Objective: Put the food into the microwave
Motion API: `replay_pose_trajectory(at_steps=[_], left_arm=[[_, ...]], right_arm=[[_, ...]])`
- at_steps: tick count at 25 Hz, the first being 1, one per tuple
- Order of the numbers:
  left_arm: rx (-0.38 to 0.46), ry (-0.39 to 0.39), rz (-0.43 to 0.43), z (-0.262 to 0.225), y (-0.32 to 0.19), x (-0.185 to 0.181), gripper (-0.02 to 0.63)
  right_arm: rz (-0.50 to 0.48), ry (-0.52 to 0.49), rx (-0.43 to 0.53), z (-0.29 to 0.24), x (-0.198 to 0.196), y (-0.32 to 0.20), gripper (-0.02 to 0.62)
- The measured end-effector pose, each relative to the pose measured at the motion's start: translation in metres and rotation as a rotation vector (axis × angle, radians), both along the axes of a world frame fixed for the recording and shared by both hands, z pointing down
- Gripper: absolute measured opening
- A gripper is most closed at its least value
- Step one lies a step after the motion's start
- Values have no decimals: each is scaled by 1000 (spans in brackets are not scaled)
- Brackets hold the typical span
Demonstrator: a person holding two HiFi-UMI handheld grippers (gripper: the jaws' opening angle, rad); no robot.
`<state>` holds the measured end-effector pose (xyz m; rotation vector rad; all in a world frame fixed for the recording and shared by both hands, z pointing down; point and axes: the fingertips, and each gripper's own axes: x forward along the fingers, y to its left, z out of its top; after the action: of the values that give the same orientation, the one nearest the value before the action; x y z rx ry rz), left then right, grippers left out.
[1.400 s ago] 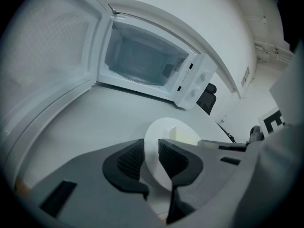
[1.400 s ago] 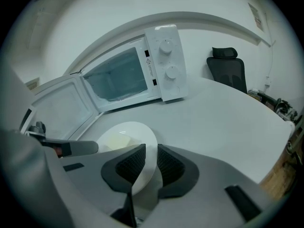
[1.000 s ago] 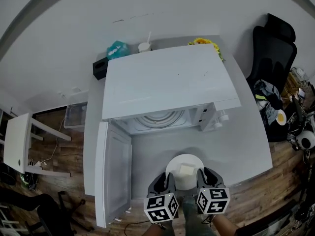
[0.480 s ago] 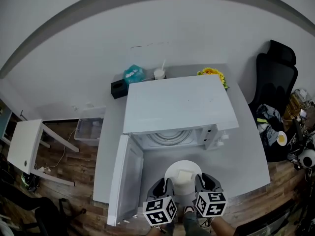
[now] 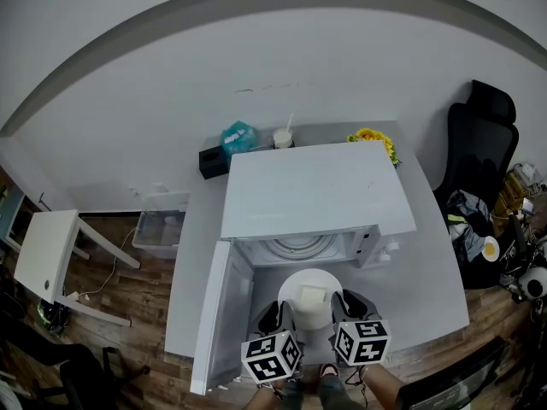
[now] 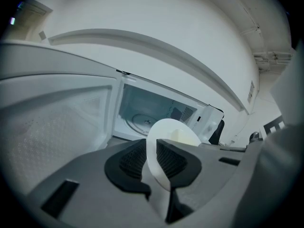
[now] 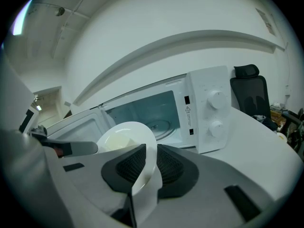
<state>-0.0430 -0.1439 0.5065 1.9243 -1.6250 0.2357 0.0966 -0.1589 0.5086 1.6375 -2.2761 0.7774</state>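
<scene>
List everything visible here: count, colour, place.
microwave: one, white, on the table, door open leftward
plate: one, white, held before the microwave's opening
food: one pale block, on the plate
table: one, grey, under microwave
tissue box: one, black, behind microwave
cup: one, white, with straw, beside the tissue box
flowers: one bunch, yellow, behind microwave
chair: one, black, right of the table
storage box: one, clear, floor at left
side table: one, white, far left
left gripper: one, grey, jaws closing on plate rim
right gripper: one, grey, jaws closing on plate rim
</scene>
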Motion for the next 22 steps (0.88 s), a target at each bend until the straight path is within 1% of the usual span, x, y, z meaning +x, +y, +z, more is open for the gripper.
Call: replay_pose_trajectory(at_steps=[4, 12, 22], left_arm=[[9, -4, -13, -3, -12, -7, 71], [23, -21, -24, 1, -40, -10, 69], [38, 0, -74, 14, -68, -23, 69]], right_arm=[[-15, -9, 16, -3, -7, -14, 83], [-10, -33, 21, 3, -10, -39, 82], [-5, -44, 33, 14, -21, -65, 80]])
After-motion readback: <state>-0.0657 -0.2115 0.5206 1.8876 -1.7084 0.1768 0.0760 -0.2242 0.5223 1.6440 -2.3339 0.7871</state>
